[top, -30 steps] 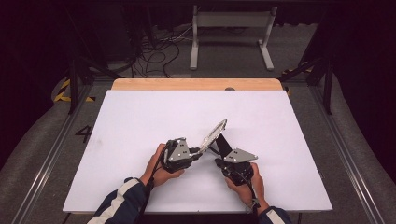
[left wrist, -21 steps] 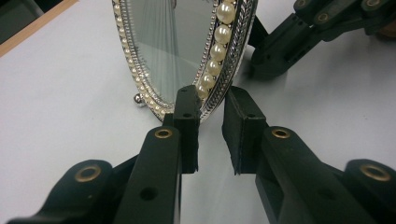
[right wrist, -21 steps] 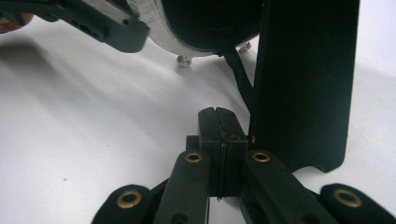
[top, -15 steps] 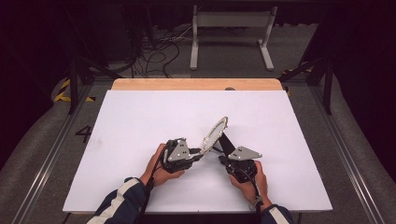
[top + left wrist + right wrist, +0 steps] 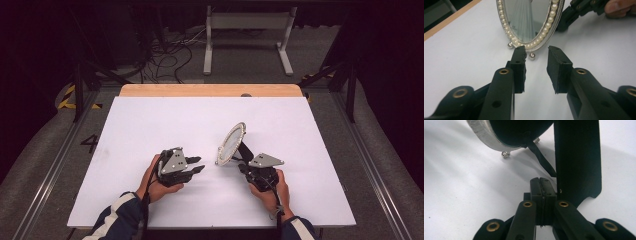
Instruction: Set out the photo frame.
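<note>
An oval mirror [image 5: 231, 144] with a pearl-beaded rim stands tilted on the white table [image 5: 150, 125], resting on small ball feet. My left gripper [image 5: 197, 166] lies just left of it, open and holding nothing. In the left gripper view the mirror [image 5: 531, 20] stands right ahead of the open left gripper [image 5: 536, 52]. My right gripper [image 5: 242, 162] is behind the mirror at its black prop leg [image 5: 245, 150]. The right gripper view has the right gripper [image 5: 542, 180] shut, the prop leg [image 5: 577, 157] just to its right, a black strap [image 5: 544, 161] and the mirror's back [image 5: 519, 132].
A wooden strip [image 5: 210, 90] borders the table's far edge. Beyond it are floor cables [image 5: 165, 50] and a white metal frame [image 5: 247, 35]. Metal rails [image 5: 55, 165] run along both sides of the table.
My left gripper has drawn back a little to the left, away from the mirror. The mirror's face shows more fully now, and the right gripper has shifted slightly.
</note>
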Action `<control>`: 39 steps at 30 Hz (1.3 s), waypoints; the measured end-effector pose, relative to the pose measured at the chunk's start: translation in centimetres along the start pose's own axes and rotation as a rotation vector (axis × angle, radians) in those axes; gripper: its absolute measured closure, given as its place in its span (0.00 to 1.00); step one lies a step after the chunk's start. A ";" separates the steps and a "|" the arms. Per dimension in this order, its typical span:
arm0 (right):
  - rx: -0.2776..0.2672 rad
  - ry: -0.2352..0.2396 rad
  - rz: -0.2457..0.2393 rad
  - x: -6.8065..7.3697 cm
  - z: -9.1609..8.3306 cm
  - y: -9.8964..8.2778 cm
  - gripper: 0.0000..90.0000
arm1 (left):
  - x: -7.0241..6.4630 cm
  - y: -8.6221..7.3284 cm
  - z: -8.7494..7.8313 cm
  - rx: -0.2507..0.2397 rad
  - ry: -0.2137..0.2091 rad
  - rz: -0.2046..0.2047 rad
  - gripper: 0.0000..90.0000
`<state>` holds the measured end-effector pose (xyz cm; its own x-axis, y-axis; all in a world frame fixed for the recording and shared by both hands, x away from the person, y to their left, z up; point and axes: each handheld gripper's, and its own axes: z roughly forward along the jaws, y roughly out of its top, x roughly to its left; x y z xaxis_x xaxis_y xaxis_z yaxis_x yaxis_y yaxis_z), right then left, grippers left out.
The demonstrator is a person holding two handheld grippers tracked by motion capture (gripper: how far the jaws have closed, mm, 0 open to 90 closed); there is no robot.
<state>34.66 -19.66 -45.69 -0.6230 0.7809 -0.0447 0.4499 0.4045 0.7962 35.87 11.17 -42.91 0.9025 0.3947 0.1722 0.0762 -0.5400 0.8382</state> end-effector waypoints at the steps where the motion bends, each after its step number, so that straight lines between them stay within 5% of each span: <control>1: -0.001 -0.006 0.004 -0.2 0.0 0.0 1.00 | 0.0 -0.4 -0.6 0.003 0.013 -0.009 0.72; 16: -0.003 -0.026 0.023 -1.0 0.0 0.0 1.00 | -0.3 -4.0 -4.7 0.039 0.141 -0.082 0.44; 28: -0.012 -0.040 0.032 -1.8 0.1 -0.1 0.98 | -0.7 -5.6 -5.6 0.101 0.156 -0.113 0.25; 39: -0.045 -0.002 0.029 -0.5 -0.3 0.3 0.75 | -0.1 -5.9 -5.5 0.095 0.159 -0.145 0.17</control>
<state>34.90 -20.03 -45.24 -0.6087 0.7931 -0.0220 0.4388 0.3596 0.8235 32.97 18.38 -45.09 0.8017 0.5814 0.1389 0.2468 -0.5335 0.8090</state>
